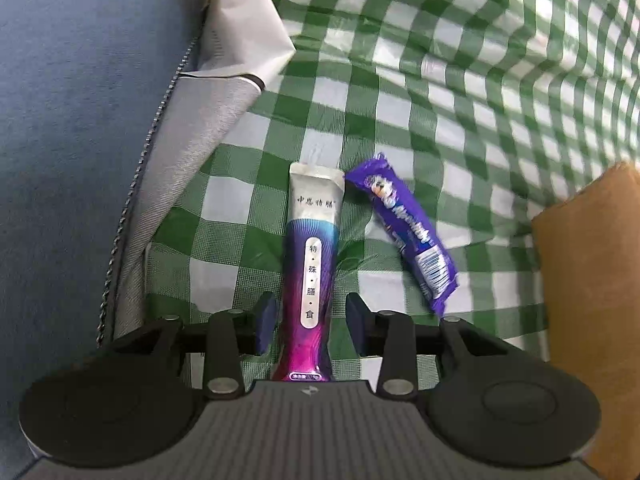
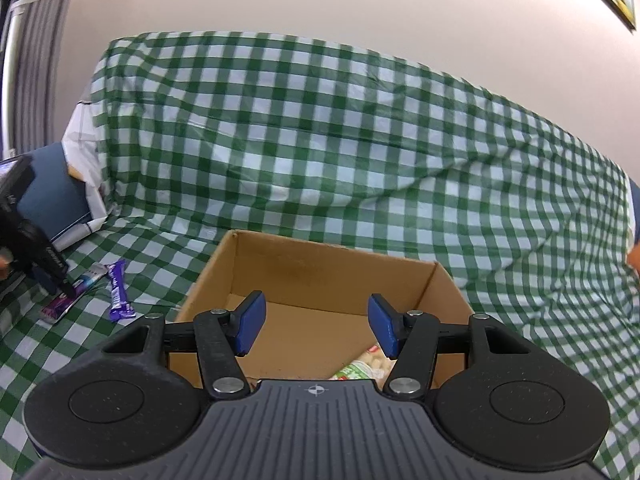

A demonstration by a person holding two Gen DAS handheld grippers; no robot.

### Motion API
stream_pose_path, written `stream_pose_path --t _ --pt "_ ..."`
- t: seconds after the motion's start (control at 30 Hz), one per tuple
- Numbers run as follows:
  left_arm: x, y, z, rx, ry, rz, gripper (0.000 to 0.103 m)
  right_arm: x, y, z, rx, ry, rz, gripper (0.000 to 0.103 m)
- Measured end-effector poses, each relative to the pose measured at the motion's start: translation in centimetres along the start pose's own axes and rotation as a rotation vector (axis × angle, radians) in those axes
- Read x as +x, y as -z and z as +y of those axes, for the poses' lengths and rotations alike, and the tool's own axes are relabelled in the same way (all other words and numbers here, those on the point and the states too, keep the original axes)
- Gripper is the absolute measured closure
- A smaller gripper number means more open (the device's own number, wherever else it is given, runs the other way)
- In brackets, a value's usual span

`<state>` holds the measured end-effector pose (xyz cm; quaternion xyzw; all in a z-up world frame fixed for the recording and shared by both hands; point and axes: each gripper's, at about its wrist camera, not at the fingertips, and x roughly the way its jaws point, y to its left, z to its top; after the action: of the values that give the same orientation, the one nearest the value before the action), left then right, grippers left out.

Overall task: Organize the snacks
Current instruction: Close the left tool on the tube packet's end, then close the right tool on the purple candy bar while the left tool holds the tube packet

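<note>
Looking down through the left wrist view, the left tongs [image 1: 311, 324] straddle a long snack stick pack [image 1: 311, 264] that lies flat on the green checked cloth [image 1: 460, 92]. The pack's long axis runs straight ahead, in line with the way the tongs point, its silver end far and its pink end tucked close under the tool. Both pads [image 1: 266, 322] stand off the pack's sides with a gap showing on each, so the tongs are released around it, not clamped. Just to the right of the pack lies a purple candy bar [image 1: 404, 232], angled away, its near end further right. A cardboard box [image 1: 588, 264] edges in at the far right, and blue and grey fabric fills the left.

From the right wrist view, the right tongs [image 2: 316, 326] hang spread and empty over the open cardboard box [image 2: 332, 272], where a green and white packet [image 2: 362, 368] already lies in the near corner. Far to the left, the left tongs [image 2: 60, 284] reach down onto the stick pack [image 2: 70, 296], with the candy bar [image 2: 119, 292] beside it on the cloth [image 2: 320, 140].

Judging from this, the left hand is by far the nearer one, and a squeeze across the pack's narrow width should secure it.
</note>
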<state>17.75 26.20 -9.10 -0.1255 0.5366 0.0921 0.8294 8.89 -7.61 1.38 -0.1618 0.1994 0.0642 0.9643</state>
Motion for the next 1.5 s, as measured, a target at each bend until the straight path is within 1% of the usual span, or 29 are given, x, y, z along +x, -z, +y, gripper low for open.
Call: stream_pose_path --t 0.03,0.1,0.17,0.23,0.3,0.4,0.5,0.6,0.67,0.7,0.77,0.8,0.83,0.97,1.1,1.17,1.23,1.3,1.37,1.43,1.5 --pt "0.3 0.1 -0.1 0.009 -0.018 -0.001 0.061 0.0 0.0 0.2 -0.01 -0.005 -0.003 0.044" --pt "0.3 0.2 -0.2 0.005 -0.027 -0.023 0.063 0.0 0.0 0.7 -0.026 -0.019 -0.008 0.044" --pt "0.3 0.3 -0.1 0.002 -0.031 -0.032 0.072 0.0 -0.1 1.1 -0.038 -0.031 -0.01 0.044" --pt "0.1 0.3 0.2 -0.013 -0.028 -0.032 0.079 0.0 -0.1 1.4 -0.05 -0.04 -0.008 0.044" --pt "-0.3 0.2 0.6 -0.054 -0.007 -0.033 0.082 0.1 -0.1 1.8 -0.061 -0.047 -0.007 0.044" --pt "-1.3 0.2 1.0 -0.097 -0.001 -0.052 0.083 0.2 -0.3 2.2 -0.068 -0.069 0.0 0.044" --pt "-1.6 0.5 1.4 -0.142 -0.009 -0.032 0.083 0.4 -0.7 3.0 -0.084 -0.087 0.033 0.045" --pt "-1.7 0.6 1.8 -0.18 -0.012 -0.027 0.083 0.9 -2.1 4.2 -0.068 -0.119 0.077 0.045" --pt "-1.9 0.5 2.1 -0.21 0.004 -0.031 0.083 1.5 -3.4 5.6 -0.064 -0.151 0.092 0.045" --pt "-2.0 0.5 2.3 -0.224 0.019 -0.033 0.083 2.0 -4.1 6.5 -0.066 -0.167 0.098 0.046" --pt "-2.1 0.5 2.5 -0.244 0.032 -0.033 0.083 3.1 -5.3 8.5 -0.074 -0.197 0.109 0.057" --pt "-2.1 0.5 2.6 -0.252 0.035 -0.031 0.083 3.8 -5.8 9.6 -0.084 -0.214 0.116 0.066" --pt "-2.2 0.5 2.8 -0.26 0.041 -0.031 0.083 4.6 -6.2 10.5 -0.095 -0.226 0.125 0.068" --pt "-2.5 0.7 3.2 -0.295 0.05 -0.033 0.083 8.3 -6.9 14.2 -0.137 -0.248 0.178 0.068" --pt "-2.3 0.7 3.3 -0.315 0.061 -0.028 0.084 12.6 -6.5 17.7 -0.218 -0.215 0.237 0.068" --pt "-2.4 0.7 3.4 -0.325 0.063 -0.025 0.084 14.3 -6.1 19.0 -0.237 -0.22 0.263 0.066" --pt "-2.4 0.7 3.5 -0.334 0.071 -0.023 0.084 16.2 -5.7 20.1 -0.248 -0.232 0.297 0.061" --pt "-2.5 0.7 3.7 -0.344 0.075 -0.023 0.084 17.6 -5.3 21.1 -0.255 -0.263 0.32 0.056" --pt "-2.7 0.6 4.0 -0.354 0.074 -0.029 0.084 19.1 -5.1 22.3 -0.284 -0.283 0.35 0.051" --pt "-2.8 0.5 4.0 -0.357 0.068 -0.035 0.084 20.4 -5.1 23.0 -0.271 -0.307 0.362 0.043" --pt "-3.0 0.5 3.9 -0.358 0.074 -0.04 0.084 21.3 -5.1 23.6 -0.264 -0.322 0.363 0.039"
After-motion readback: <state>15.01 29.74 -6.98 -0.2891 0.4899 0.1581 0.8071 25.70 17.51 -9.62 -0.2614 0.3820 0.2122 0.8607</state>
